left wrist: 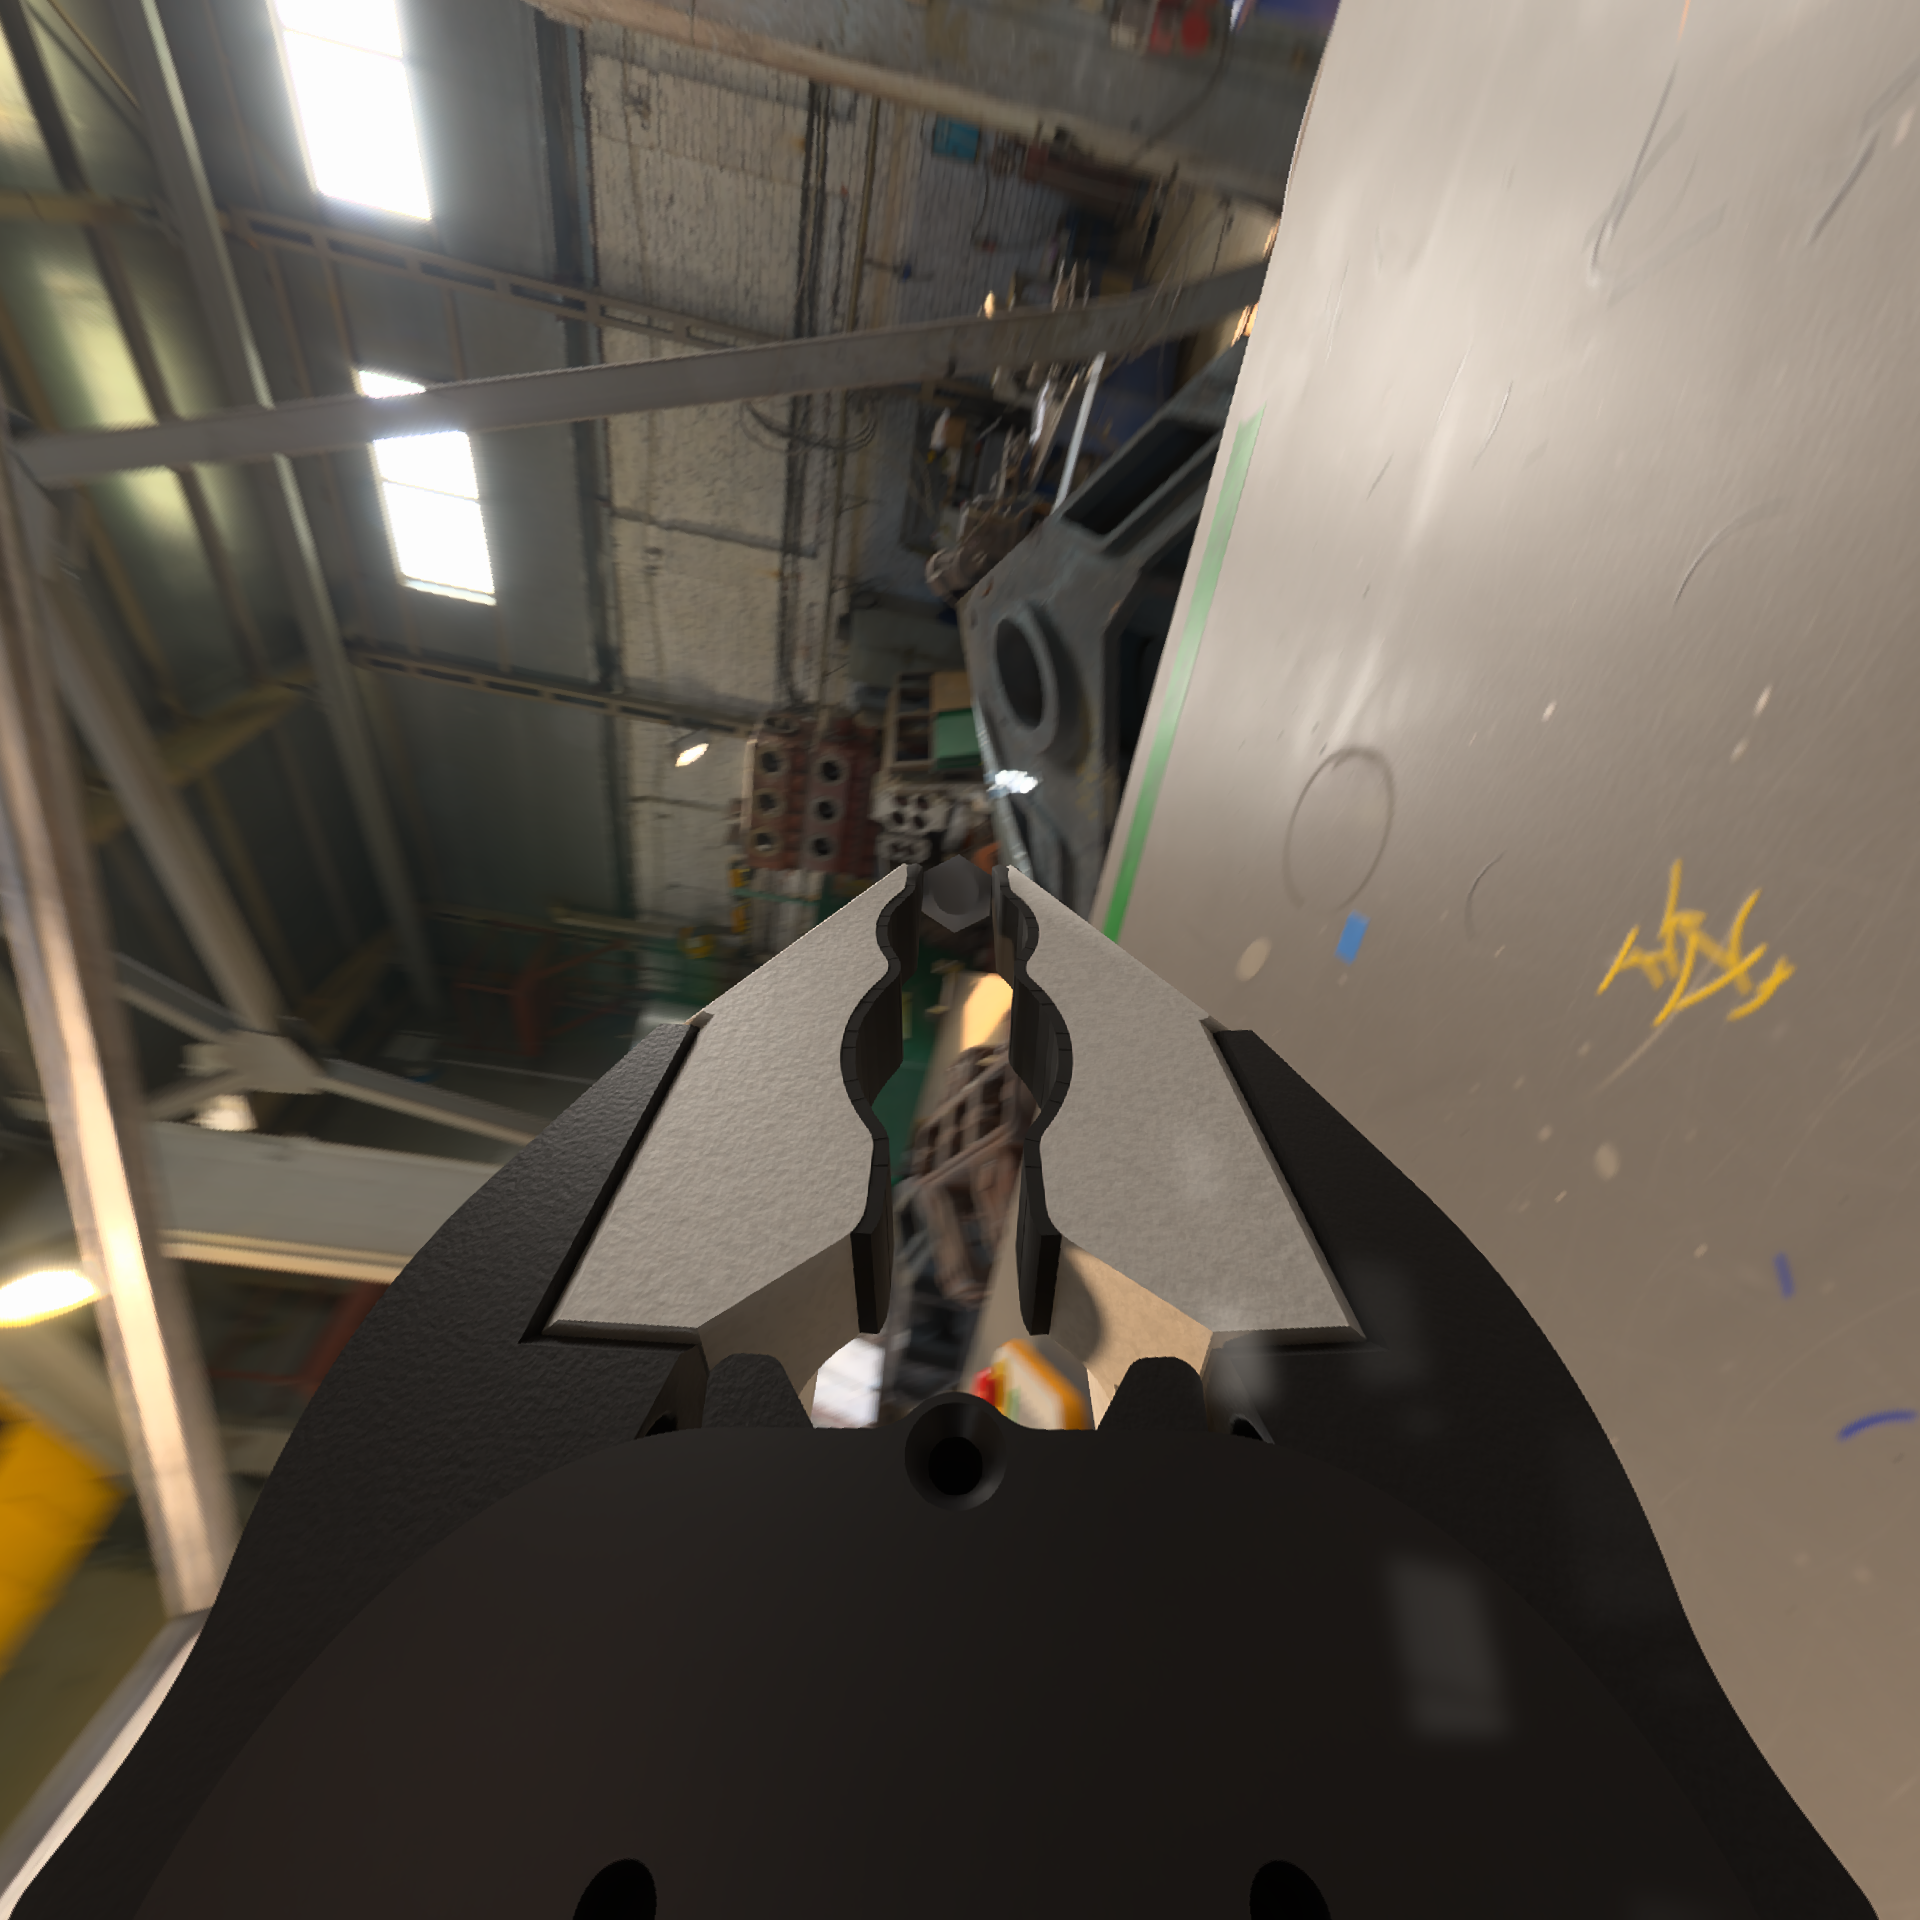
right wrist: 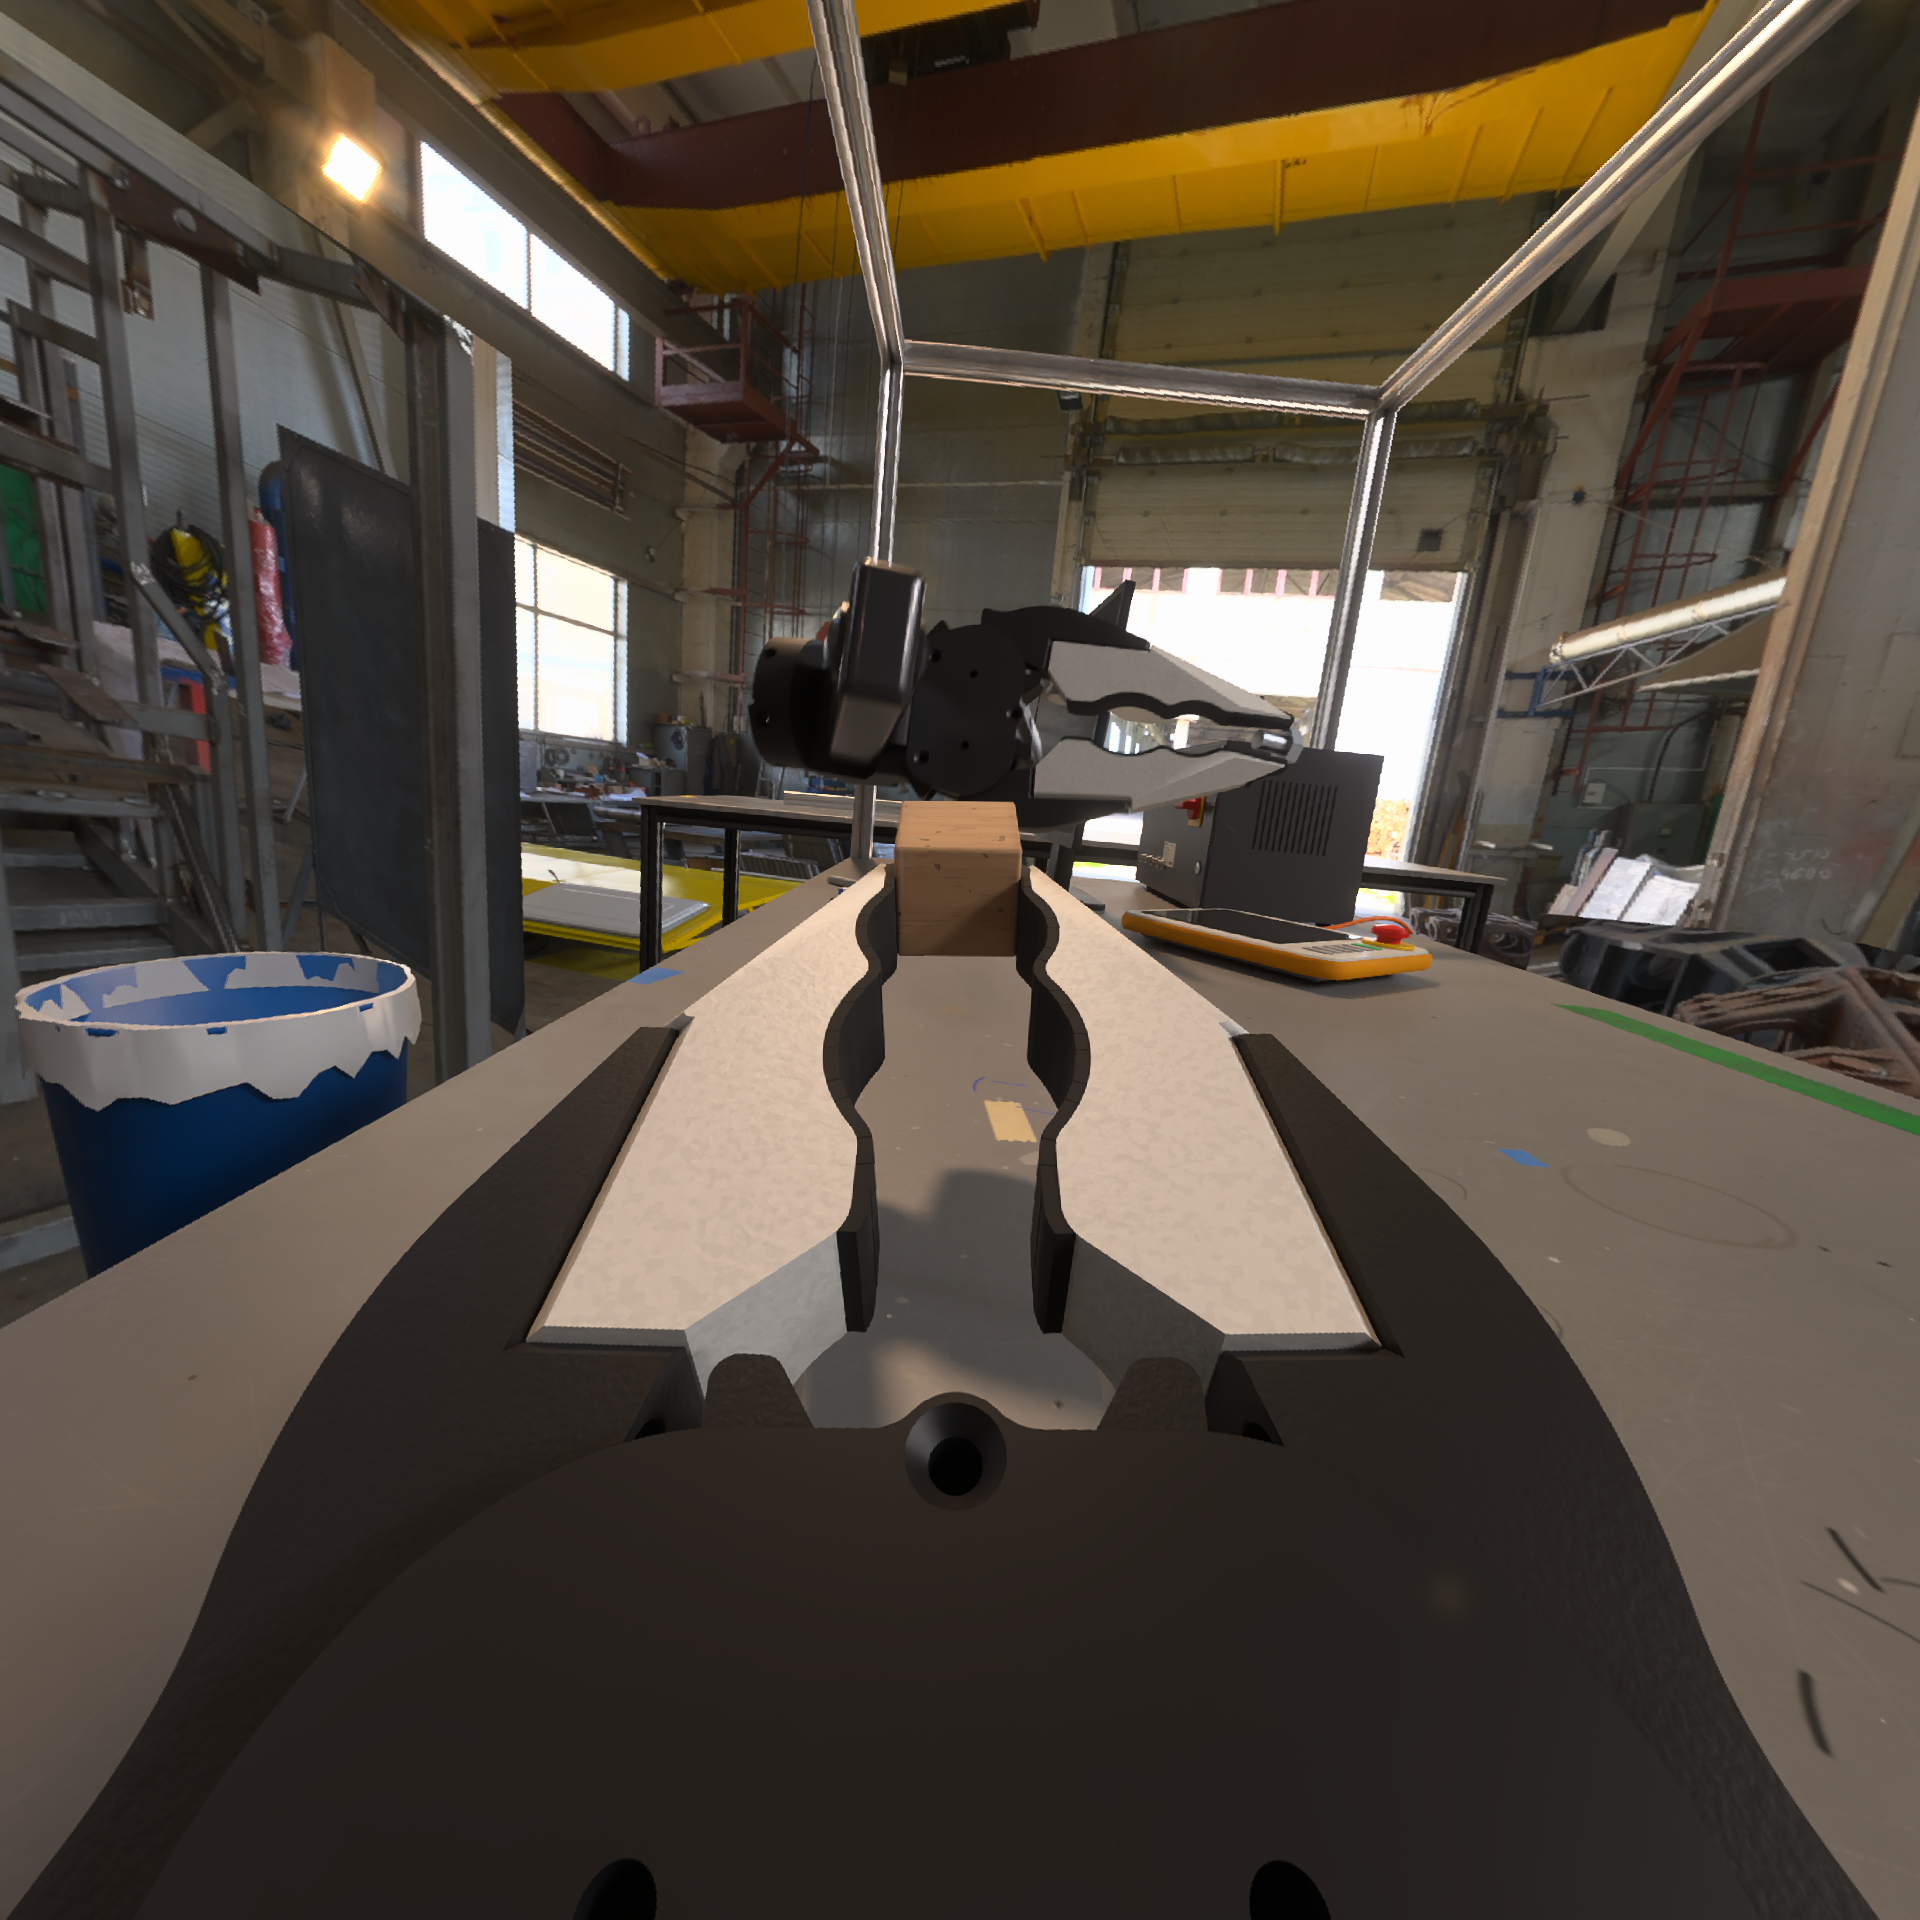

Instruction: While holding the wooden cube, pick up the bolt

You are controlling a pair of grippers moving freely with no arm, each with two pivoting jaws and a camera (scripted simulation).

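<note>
In the left wrist view my left gripper point(left wrist: 956, 899) is shut on a dark grey bolt point(left wrist: 951, 894); its hexagonal head shows between the fingertips. This view is rolled sideways, with the grey table point(left wrist: 1558, 623) standing at the right, so the gripper is lifted off it. In the right wrist view my right gripper point(right wrist: 956, 883) is shut on a light wooden cube point(right wrist: 956, 878) held at the fingertips, low over the table point(right wrist: 1455, 1195). The left gripper point(right wrist: 1273, 740) also shows there, beyond the cube, in the air, pointing right with the bolt at its tips.
An orange-and-yellow handheld pendant with a red button point(right wrist: 1278, 940) lies on the table at the right. A dark grey box point(right wrist: 1278, 821) stands behind it. A blue barrel point(right wrist: 218, 1081) stands off the table's left edge. A metal frame point(right wrist: 883, 416) rises over the table. Green tape point(right wrist: 1745, 1065) marks the right side.
</note>
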